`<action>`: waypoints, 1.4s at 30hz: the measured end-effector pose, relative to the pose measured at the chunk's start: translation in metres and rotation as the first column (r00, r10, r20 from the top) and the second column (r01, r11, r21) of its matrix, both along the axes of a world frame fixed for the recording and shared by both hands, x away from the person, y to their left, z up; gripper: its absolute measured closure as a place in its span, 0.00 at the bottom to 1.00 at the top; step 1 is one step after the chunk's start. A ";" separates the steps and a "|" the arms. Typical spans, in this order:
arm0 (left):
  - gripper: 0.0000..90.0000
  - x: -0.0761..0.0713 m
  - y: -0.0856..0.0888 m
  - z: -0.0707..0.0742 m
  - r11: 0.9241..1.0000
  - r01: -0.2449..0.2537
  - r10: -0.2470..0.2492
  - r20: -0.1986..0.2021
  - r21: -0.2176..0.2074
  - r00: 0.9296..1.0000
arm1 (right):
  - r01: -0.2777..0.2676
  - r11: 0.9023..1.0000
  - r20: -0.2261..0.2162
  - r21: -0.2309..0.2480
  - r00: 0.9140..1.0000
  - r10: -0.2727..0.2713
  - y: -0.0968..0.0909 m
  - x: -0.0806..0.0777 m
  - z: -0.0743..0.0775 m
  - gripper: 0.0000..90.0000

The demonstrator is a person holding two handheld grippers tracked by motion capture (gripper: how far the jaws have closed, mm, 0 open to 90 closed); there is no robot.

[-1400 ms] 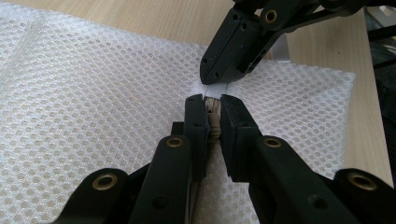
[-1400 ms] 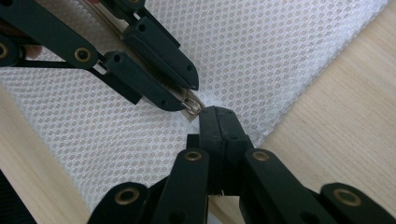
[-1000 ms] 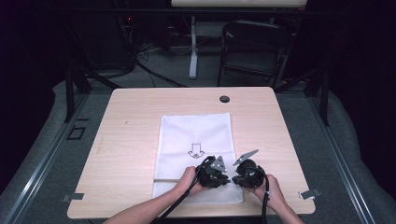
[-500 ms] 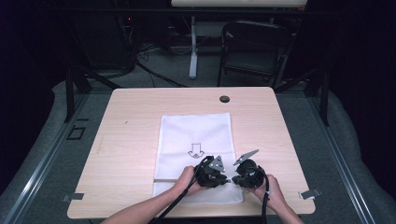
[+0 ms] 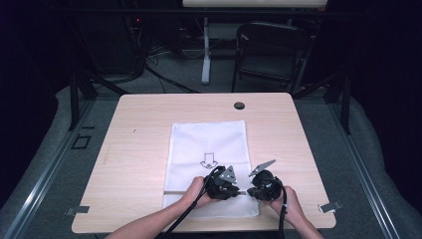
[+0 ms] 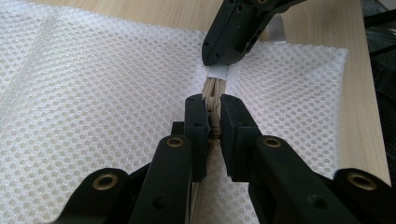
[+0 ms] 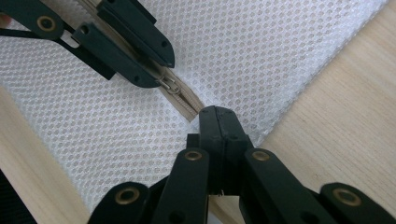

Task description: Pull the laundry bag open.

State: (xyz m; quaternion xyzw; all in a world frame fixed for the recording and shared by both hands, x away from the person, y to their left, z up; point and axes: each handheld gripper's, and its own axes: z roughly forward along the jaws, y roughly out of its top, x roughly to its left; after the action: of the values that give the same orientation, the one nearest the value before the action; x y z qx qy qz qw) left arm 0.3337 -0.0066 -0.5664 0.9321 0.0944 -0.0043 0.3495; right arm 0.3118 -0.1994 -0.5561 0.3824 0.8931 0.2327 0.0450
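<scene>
Near the table's (image 5: 149, 124) front edge lies a limp, light mesh bag (image 5: 209, 144), left gripper (image 6: 212, 116) clenched on its zipper pull (image 6: 214, 125), right gripper (image 7: 218, 122) pinching the zipper-end fabric.

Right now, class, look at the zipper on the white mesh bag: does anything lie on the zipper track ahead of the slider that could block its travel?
Nothing visible does. The left gripper is shut on the zipper slider, and the right gripper pinches the mesh bag at the zipper's end. The short tan track between them lies bare.
</scene>
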 end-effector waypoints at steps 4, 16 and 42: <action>0.91 0.000 0.003 0.001 1.000 -0.001 0.001 -0.002 0.003 1.000 | 0.000 1.000 -0.002 0.005 1.000 0.000 0.000 0.000 0.000 1.00; 0.91 0.000 0.010 0.003 1.000 0.003 -0.003 -0.001 0.011 1.000 | -0.001 1.000 0.000 0.001 1.000 0.001 0.000 0.000 0.000 1.00; 0.91 0.000 0.024 0.006 1.000 0.002 -0.002 0.002 0.006 1.000 | 0.005 1.000 -0.001 0.010 1.000 -0.005 0.000 0.000 -0.001 1.00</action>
State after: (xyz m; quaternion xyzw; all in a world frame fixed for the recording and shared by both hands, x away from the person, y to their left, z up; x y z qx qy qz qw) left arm 0.3342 0.0177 -0.5608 0.9333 0.0930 -0.0034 0.3468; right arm 0.3120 -0.1994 -0.5567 0.3850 0.8909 0.2369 0.0431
